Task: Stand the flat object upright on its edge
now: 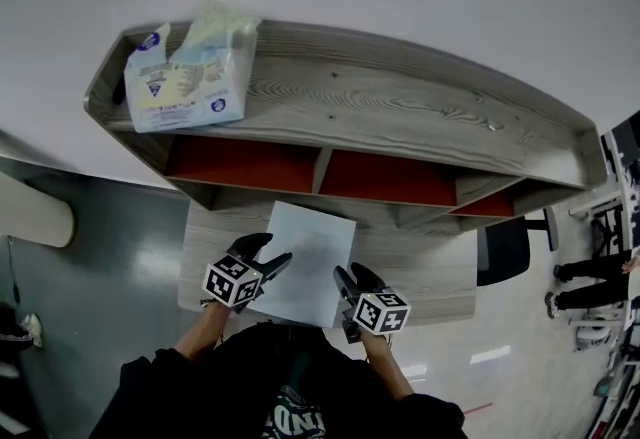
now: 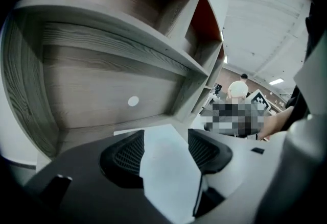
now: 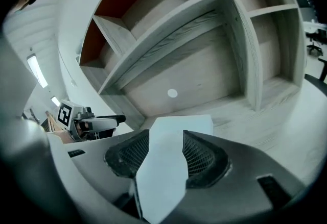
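Over the desk, left fingers and right fingers apart around white sheet

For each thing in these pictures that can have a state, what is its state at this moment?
White sheet: lying flat on the desk, not upright.
Left gripper: open, fingers apart, the sheet between them but not pinched.
Right gripper: open, fingers apart, the same sheet between them.
Package: lying on the shelf top, at its left end.
Office chair: unoccupied, beside the desk.
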`<state>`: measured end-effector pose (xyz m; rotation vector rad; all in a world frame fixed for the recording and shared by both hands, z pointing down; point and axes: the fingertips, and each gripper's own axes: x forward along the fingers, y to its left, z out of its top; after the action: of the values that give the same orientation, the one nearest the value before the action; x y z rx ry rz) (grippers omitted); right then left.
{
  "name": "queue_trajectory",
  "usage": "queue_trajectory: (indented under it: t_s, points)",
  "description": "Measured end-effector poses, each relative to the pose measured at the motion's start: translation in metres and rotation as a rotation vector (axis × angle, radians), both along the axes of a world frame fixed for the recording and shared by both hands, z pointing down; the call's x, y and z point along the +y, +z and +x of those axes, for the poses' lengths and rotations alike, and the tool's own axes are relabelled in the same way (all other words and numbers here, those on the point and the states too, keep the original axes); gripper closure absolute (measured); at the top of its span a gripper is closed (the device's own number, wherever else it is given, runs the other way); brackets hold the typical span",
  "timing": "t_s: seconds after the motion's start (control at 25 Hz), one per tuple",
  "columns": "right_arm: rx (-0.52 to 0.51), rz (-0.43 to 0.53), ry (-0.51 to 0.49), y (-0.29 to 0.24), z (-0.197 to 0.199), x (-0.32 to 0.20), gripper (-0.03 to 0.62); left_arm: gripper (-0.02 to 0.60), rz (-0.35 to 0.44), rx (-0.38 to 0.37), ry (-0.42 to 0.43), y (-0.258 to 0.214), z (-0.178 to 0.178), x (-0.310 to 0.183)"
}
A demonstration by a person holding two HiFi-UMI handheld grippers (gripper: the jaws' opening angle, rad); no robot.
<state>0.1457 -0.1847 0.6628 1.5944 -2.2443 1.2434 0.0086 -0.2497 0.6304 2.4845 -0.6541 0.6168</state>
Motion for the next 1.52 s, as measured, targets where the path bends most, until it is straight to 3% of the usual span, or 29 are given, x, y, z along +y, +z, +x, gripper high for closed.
queue_trajectory:
  t_s: [0.24, 0.36, 0.84, 1.08, 1.52]
  points:
    - [-0.018, -0.089, -0.021, 0.037, -0.003, 0.006, 0.381, 0.258, -0.18, 0.038, -0.071, 0.032, -0.01, -0.006]
    - [-0.042, -0.142, -0.007, 0.057, 0.0, 0.009, 0.368, 0.237, -0.253, 0.019, -0.079, 0.055, -0.017, -0.005]
    - [-0.125, -0.308, 0.017, 0.109, 0.008, 0.015, 0.349, 0.206, -0.42, -0.077, -0.052, 0.119, -0.034, 0.013]
    - [-0.192, -0.341, 0.03, 0.12, 0.007, 0.012, 0.345, 0.204, -0.535, -0.053, -0.076, 0.141, -0.035, 0.015]
    - [-0.309, -0.405, -0.014, 0.136, 0.004, 0.011, 0.338, 0.204, -0.653, -0.032, -0.08, 0.166, -0.034, 0.025]
